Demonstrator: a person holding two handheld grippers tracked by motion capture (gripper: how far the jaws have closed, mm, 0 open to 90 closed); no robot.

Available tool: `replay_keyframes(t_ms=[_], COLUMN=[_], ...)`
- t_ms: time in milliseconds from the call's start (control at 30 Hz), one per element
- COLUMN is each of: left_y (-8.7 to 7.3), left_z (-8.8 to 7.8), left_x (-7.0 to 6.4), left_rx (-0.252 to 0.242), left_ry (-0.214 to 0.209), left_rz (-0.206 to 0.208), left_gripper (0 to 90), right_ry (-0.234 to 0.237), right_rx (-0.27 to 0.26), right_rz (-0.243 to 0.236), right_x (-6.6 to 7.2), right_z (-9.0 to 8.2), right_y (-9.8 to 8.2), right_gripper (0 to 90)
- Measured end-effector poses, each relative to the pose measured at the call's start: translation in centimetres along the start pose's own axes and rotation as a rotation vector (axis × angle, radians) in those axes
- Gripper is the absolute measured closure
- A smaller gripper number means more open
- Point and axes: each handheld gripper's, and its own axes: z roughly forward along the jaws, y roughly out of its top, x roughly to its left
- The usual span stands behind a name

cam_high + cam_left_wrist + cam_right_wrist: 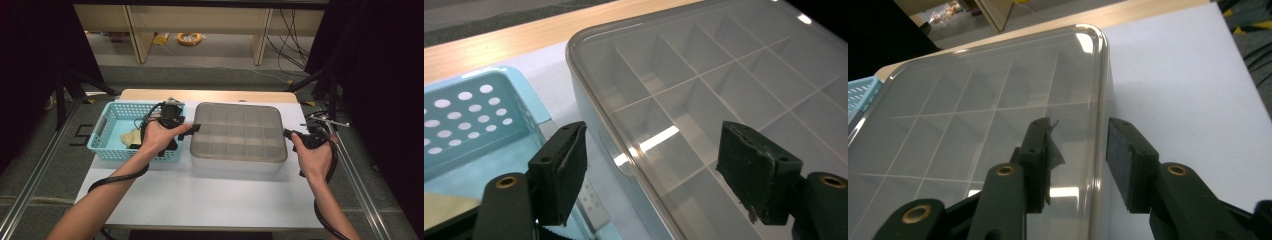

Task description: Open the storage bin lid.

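A translucent lidded box (239,132) with a grid of compartments sits mid-table. My left gripper (192,129) is at its left side. In the left gripper view this gripper (656,172) is open wide, and the lid's left rim (624,165) runs between the pads without touching them. My right gripper (288,133) is at the box's right side. In the right gripper view it (1080,160) is open, one jaw over the lid (973,100) and the other outside the rim, with gaps on both sides.
A light blue perforated basket (100,145) stands just left of the box, with a pale yellow item (131,136) inside. A white mat (200,190) covers the table toward the person. Metal rails run along the floor at both sides.
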Motion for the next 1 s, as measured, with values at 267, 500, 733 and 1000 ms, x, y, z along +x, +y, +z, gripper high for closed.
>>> replay_keyframes(t_ms=[267,500,733,1000], left_y=[0.4,0.6,1.2,1.2], left_z=[1.8,3.0,3.3,3.8], left_x=[0.0,0.3,0.5,1.1], left_rx=[0.021,0.044,0.055,0.089], left_ry=[0.021,0.028,0.026,0.026], left_rz=[-0.028,-0.065,-0.102,-0.13], left_gripper=[28.7,30.1,32.7,34.7], right_ry=[-0.005,-0.009,-0.017,-0.015], right_rx=[0.063,0.093,0.121,0.151], right_rz=[0.07,0.069,0.072,0.095], right_x=[-0.7,-0.9,-1.1,-1.0], right_z=[1.7,2.1,2.7,3.5], right_y=[0.7,1.4,1.7,1.9], right_gripper=[62.4,62.1,61.6,59.8])
